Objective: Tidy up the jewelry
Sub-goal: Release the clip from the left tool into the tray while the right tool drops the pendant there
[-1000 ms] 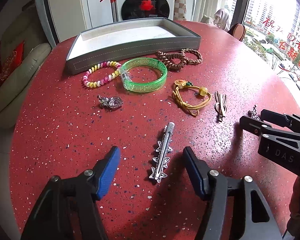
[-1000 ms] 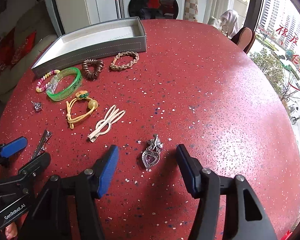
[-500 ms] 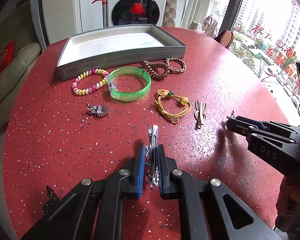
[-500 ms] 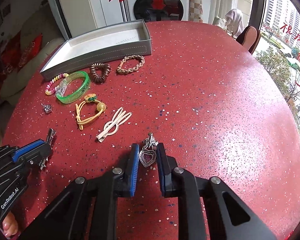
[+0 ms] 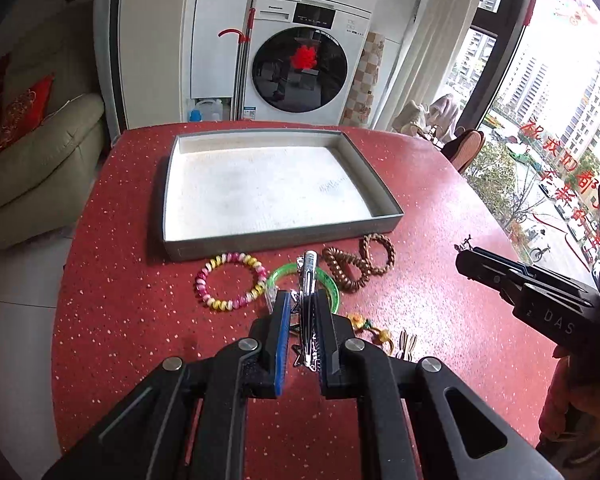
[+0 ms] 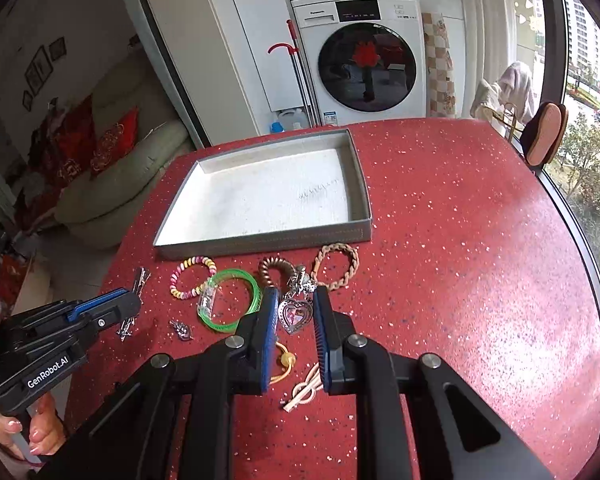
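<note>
My left gripper (image 5: 301, 300) is shut on a silver spiked hair clip (image 5: 307, 280) and holds it above the red table. My right gripper (image 6: 296, 300) is shut on a silver heart pendant (image 6: 296, 314), also lifted. The grey tray (image 5: 284, 238) with a white lining stands ahead in both views, its front wall (image 6: 260, 242) also showing in the right wrist view. On the table lie a pastel bead bracelet (image 5: 230, 282), a green bangle (image 6: 230, 300), a brown spiral tie (image 6: 276, 270), a braided bracelet (image 6: 336, 266) and a small silver charm (image 6: 182, 330).
A yellow cord bracelet (image 6: 286, 360) and a pale hair clip (image 6: 304, 392) lie under my right gripper. A washing machine (image 5: 300, 68) stands beyond the table. A sofa (image 5: 32, 168) is at the left. The table's far right part (image 6: 480, 240) is bare red surface.
Both grippers closed on their items, the left on the hair clip and the right on the pendant, then lifted them off the table and moved toward the tray.
</note>
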Demonstrator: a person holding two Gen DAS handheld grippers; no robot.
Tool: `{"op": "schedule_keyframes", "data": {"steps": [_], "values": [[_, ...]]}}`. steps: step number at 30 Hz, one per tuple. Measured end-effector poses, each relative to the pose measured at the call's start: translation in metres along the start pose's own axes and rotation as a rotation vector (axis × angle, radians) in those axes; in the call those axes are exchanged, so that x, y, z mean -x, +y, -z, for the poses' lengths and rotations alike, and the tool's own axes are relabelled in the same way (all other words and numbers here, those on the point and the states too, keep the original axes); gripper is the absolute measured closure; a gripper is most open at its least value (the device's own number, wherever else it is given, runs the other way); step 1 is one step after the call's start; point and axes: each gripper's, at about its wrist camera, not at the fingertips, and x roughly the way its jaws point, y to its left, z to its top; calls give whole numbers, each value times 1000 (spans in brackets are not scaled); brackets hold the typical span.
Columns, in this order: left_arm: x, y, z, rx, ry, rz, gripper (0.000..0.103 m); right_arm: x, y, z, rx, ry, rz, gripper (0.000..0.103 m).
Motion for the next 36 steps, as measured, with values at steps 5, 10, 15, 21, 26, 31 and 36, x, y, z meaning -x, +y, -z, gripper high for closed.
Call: {"op": "schedule_keyframes", "data": {"steps": [5, 10, 15, 21, 26, 31, 36], "values": [[-19, 17, -51, 29, -38, -57, 73, -26, 3, -46, -14, 12, -35, 84], [-61, 35, -92, 66, -40, -88, 73, -66, 2, -84, -4, 30, -16, 84], [-113, 41, -105, 36, -7, -166, 73, -108, -1, -100, -16, 65, -15, 84], [-171, 48, -97, 36, 80, -197, 73, -160, -11, -94, -31, 121, 8, 84], [-193, 51, -87, 28, 121, -219, 73, -184, -19, -80, -19, 163, 37, 84], [-199, 47, -85, 6, 108, -243, 73, -193, -23, -75, -18, 181, 52, 84], [-202, 42, -82, -17, 90, -280, 66, -193, -16, -73, 16, 168, 79, 83]]}}
